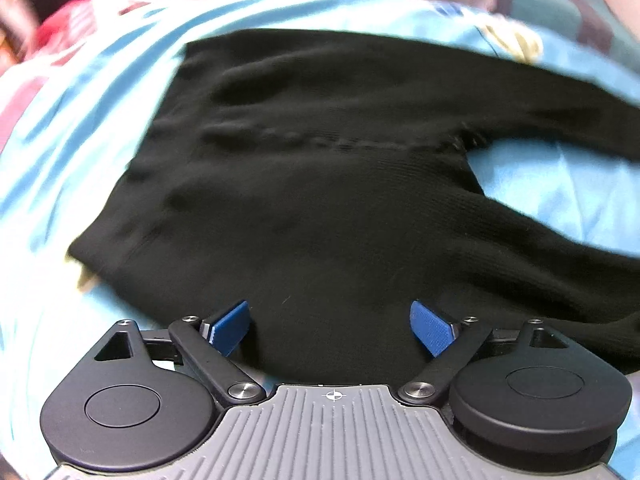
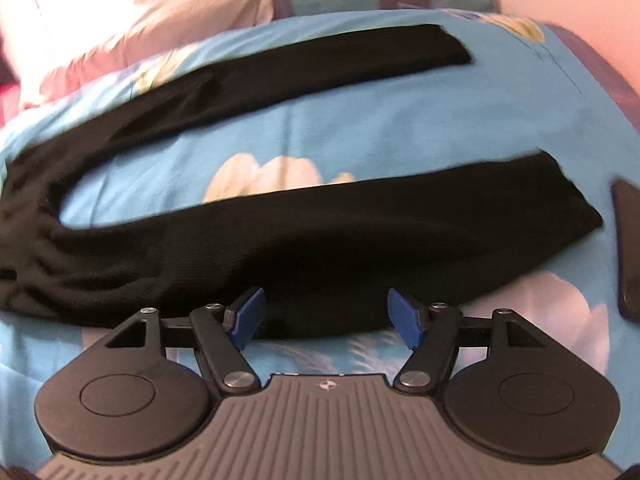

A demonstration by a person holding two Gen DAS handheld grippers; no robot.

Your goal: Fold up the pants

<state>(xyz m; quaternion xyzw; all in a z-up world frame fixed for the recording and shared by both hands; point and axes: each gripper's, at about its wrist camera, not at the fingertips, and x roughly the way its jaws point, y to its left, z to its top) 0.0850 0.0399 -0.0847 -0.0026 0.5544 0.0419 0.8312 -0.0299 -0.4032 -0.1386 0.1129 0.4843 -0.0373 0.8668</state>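
Black knit pants [image 1: 320, 184] lie spread flat on a light blue bed sheet [image 1: 552, 196]. In the left wrist view I see the waist part and the crotch, with both legs running off to the right. My left gripper [image 1: 330, 326] is open, its blue pads just above the near edge of the waist part. In the right wrist view the two legs [image 2: 320, 236] lie apart, cuffs to the right. My right gripper [image 2: 326, 314] is open over the near edge of the nearer leg.
The sheet [image 2: 400, 120] has pale flower prints. Pink and striped bedding [image 2: 160, 12] is bunched at the far side. A dark flat object [image 2: 628, 248] lies at the right edge beside the near cuff.
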